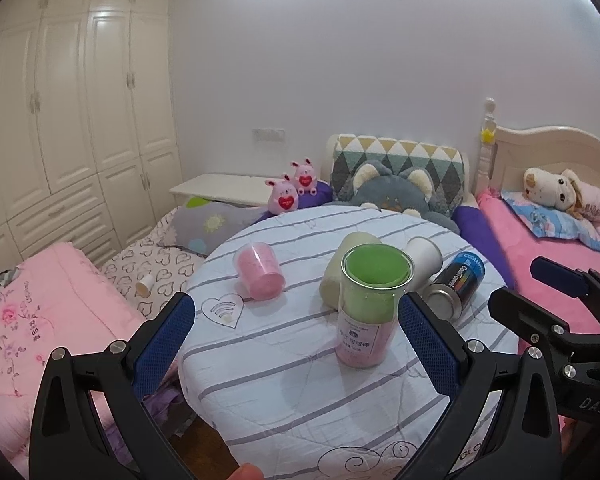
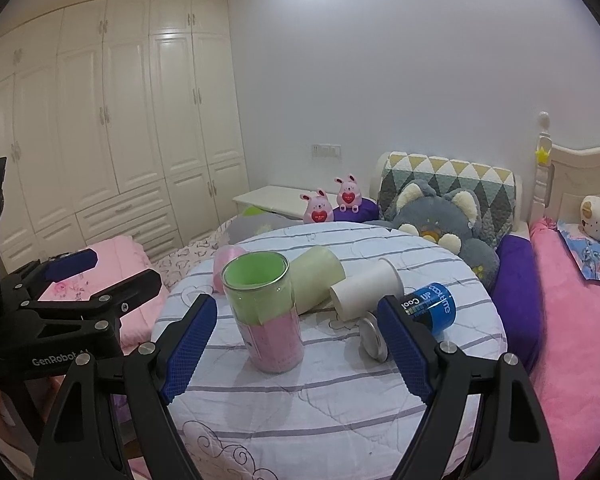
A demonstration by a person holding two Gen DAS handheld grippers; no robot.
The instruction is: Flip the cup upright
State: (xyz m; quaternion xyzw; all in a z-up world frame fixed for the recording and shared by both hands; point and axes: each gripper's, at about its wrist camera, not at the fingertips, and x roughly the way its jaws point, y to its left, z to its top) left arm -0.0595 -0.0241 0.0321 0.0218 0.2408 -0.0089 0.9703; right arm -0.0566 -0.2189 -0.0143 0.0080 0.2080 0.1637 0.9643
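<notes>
Jaws on both grippers spread wide, nothing between them. Left gripper (image 1: 296,330) hangs over the near left edge of the round worktop (image 1: 284,396), covered in a white cloth with grey stripes; right gripper (image 2: 298,340) sits at the near right side, and each one shows at the edge of the other's view. Clear glass cup (image 1: 374,306) stands upright near the middle of the worktop, mouth up, with a green liner in the top half and a pink one in the bottom, plus a small label on its side. It lines up between the blue pads of both grippers in view but neither touches it. Just behind it, a pale yellow cup (image 1: 350,270) lies on its side, touching or nearly touching the glass; cannot tell which. White paper cup (image 2: 366,290) lies on its side right of that. Blue can (image 2: 428,312) lies on its side at the right, silver end toward the camera, close to the right gripper's right finger. Pink cup (image 1: 258,274) lies tipped over on the left part of the worktop, well apart from the glass. Grey plush cat (image 2: 440,222) sits past the far edge, two pink bunny toys (image 1: 294,190) left of it. White wardrobe (image 2: 112,128) fills the left wall.
</notes>
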